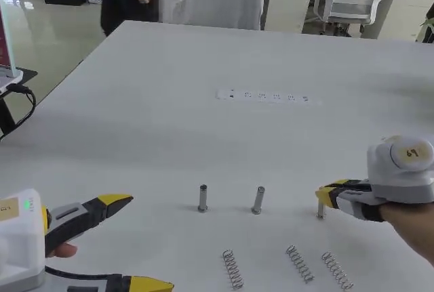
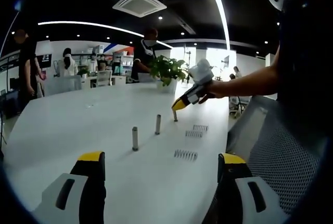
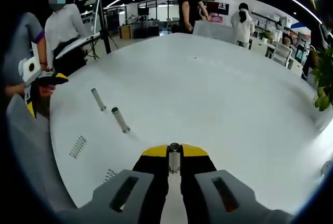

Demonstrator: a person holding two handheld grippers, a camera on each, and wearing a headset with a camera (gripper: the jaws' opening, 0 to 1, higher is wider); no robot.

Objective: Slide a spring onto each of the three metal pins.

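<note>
Springs (image 1: 300,263), three of them, lie flat on the white table (image 1: 169,122) near its front edge, none on a pin. Just behind them three metal pins stand upright in a row: the left pin (image 1: 203,198), the middle pin (image 1: 258,200) and the right pin (image 1: 321,211). The right gripper (image 1: 324,196) is closed on the right pin, yellow tips pinching it near the top. The left gripper (image 1: 149,241) hovers above the table's front left, well apart from the pins, jaws spread wide and empty.
</note>
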